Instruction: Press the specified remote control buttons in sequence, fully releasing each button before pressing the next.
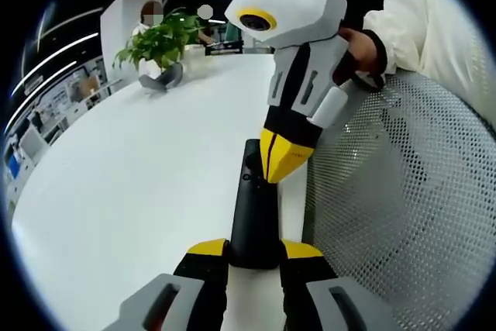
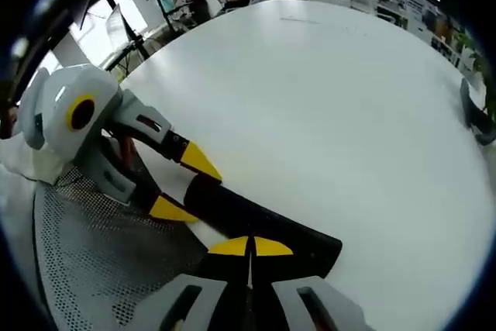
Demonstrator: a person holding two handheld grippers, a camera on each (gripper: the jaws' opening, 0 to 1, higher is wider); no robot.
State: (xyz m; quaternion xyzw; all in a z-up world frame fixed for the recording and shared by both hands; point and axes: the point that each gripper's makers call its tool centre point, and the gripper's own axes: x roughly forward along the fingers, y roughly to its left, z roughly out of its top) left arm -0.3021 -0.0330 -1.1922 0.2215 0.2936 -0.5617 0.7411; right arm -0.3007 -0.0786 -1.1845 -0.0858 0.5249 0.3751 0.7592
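Remote control (image 1: pixel 253 218) clamped between left jaws; right jaws closed, tips touching it.

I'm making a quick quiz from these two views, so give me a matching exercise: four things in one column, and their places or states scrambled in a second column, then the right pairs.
Things:
1. remote control
2. potted plant
3. right tongs
4. mesh chair back

Places or states:
A. shut, tips down on the remote's top face
B. white, full of holes, beside the table edge
C. black, held at one end by the left tongs
D. green, at the far end of the white table

Pairs: 1-C, 2-D, 3-A, 4-B
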